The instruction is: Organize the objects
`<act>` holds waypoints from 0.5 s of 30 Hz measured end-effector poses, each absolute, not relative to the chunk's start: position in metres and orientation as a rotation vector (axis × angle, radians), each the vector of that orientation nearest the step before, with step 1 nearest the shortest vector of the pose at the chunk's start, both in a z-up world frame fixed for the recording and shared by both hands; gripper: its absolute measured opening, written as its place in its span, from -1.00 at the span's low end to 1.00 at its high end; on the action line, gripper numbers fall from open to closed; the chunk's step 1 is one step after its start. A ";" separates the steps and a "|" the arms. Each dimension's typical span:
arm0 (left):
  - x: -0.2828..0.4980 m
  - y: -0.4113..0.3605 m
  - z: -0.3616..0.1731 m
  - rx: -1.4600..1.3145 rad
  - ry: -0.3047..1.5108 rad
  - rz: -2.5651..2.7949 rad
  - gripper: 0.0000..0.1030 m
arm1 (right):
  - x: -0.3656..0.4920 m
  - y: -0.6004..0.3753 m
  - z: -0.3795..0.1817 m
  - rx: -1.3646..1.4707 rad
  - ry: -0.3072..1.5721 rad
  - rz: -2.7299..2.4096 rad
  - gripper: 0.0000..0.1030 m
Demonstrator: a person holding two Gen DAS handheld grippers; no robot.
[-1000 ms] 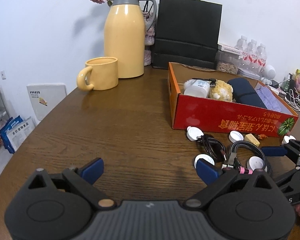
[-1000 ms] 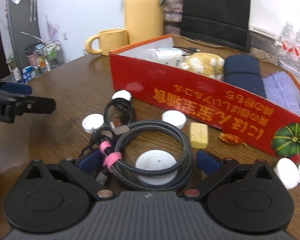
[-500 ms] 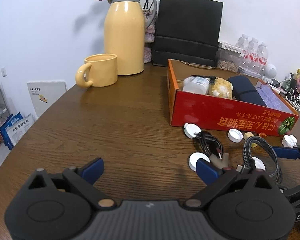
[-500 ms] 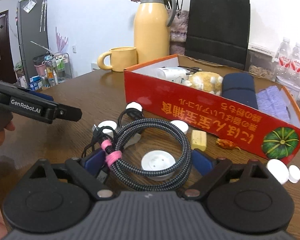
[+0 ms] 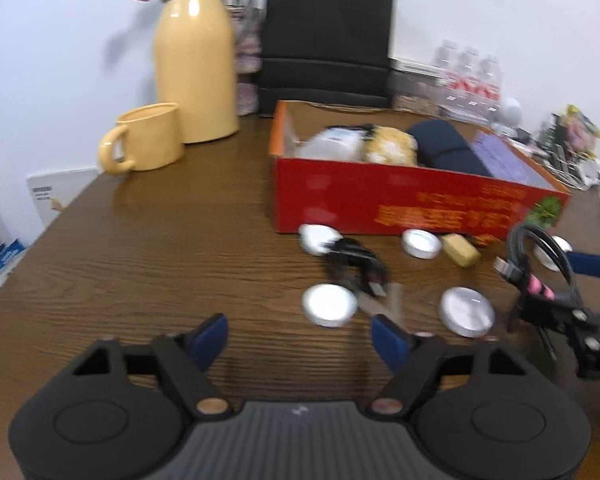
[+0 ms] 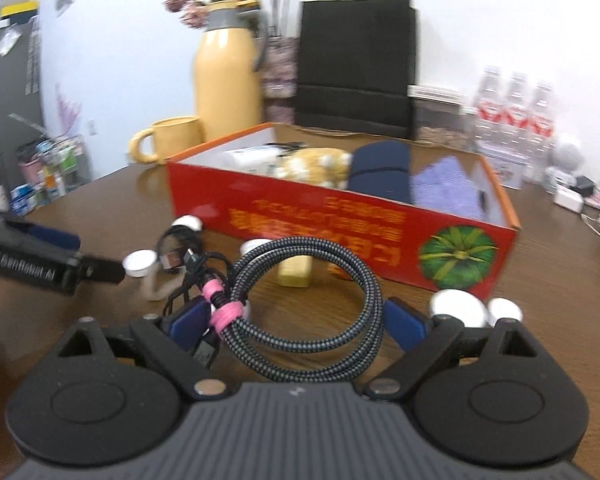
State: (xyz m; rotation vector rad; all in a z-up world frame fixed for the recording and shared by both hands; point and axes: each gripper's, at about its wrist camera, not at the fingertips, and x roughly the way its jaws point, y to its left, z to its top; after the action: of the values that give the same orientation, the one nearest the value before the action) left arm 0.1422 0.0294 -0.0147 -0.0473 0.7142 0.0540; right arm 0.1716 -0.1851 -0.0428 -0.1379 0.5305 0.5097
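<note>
1. Right gripper [image 6: 298,322], lower centre of its view, is clamped across a coiled braided cable [image 6: 312,312], apparently lifted off the table.
2. Left gripper [image 5: 300,338], its jaws just narrowing, stands apart over bare wooden table [image 5: 160,248].
3. Red box [image 6: 340,220] sits mid-frame behind the cable.

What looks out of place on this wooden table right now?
White round caps, a tangled black cable and a yellow block lie scattered in front of the red cardboard box. The braided cable coil hangs raised between the right gripper jaws.
</note>
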 end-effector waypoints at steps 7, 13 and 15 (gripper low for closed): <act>0.149 -0.006 -0.022 -0.033 0.736 -0.039 -0.42 | 0.174 -0.199 -0.046 -0.111 0.517 0.456 0.83; 0.159 -0.018 -0.024 -0.032 0.733 -0.015 -0.71 | 0.173 -0.200 -0.047 -0.098 0.502 0.462 0.83; 0.161 -0.020 -0.025 -0.030 0.731 -0.002 -0.90 | 0.172 -0.201 -0.048 -0.092 0.502 0.466 0.83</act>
State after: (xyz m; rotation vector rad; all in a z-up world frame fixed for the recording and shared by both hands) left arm 0.1608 -0.0200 -0.0250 -0.0303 0.7311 -0.0017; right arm 0.1723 -0.2011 -0.0476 -0.0918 0.5019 0.4658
